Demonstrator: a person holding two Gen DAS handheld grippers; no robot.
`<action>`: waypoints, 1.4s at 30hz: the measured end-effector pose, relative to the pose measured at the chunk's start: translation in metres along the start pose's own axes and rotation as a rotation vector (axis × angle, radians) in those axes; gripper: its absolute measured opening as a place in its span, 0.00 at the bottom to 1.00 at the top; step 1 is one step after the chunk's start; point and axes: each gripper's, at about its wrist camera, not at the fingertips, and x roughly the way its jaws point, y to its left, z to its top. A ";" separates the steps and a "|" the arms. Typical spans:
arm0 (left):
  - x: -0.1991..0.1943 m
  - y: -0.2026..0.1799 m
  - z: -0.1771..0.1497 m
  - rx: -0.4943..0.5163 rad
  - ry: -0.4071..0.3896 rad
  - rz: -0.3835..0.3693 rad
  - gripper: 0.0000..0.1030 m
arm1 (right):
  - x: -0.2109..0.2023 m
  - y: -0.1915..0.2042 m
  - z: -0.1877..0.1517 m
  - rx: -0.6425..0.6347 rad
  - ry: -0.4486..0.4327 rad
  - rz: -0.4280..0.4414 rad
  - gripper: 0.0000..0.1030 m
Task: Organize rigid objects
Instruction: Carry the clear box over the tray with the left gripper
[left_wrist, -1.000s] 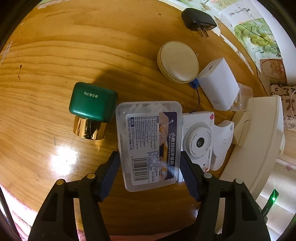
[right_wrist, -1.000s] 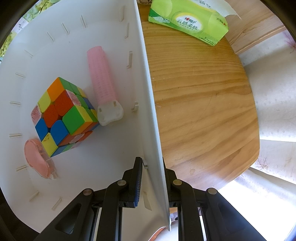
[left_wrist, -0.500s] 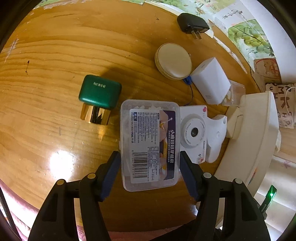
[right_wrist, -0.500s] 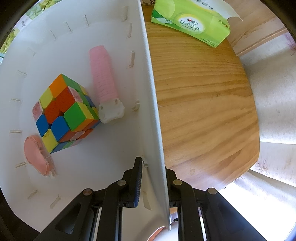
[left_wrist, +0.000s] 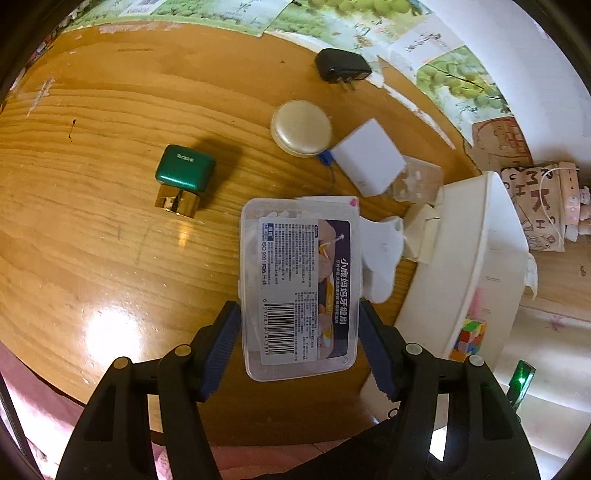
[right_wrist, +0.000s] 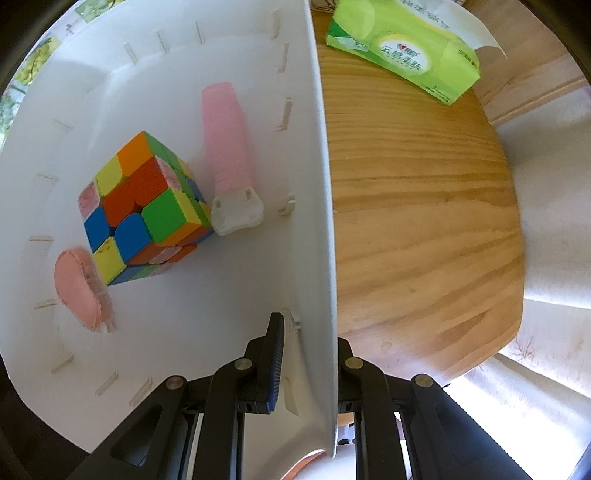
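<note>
Over the glossy wooden table (left_wrist: 92, 236), the left gripper (left_wrist: 299, 328) clamps the clear floss-pick box (left_wrist: 299, 288) just beside the white bin (left_wrist: 476, 236). At that bin's wall the right gripper (right_wrist: 310, 354) pinches narrowly. Beyond lie a green bottle (left_wrist: 184, 177) and grape-print paper (left_wrist: 458, 77).

I see a glossy varnished wood table (left_wrist: 92, 229), glare pooling on it. My clear plastic box (left_wrist: 299, 291) wears a printed paper label. The green cap (left_wrist: 184, 172) looks satin over a shiny gold metallic base. The bin (right_wrist: 221, 55) is smooth matt white plastic; the cube (right_wrist: 144, 206) glossy plastic.
</note>
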 end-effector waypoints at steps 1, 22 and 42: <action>-0.001 -0.003 -0.002 -0.001 -0.004 0.000 0.65 | 0.000 0.000 0.000 -0.007 0.000 0.002 0.15; -0.032 -0.110 -0.054 0.109 -0.134 -0.068 0.65 | 0.013 0.000 0.004 -0.184 0.011 0.069 0.15; 0.002 -0.187 -0.112 0.166 -0.148 -0.108 0.65 | 0.020 0.028 -0.013 -0.467 -0.059 0.123 0.12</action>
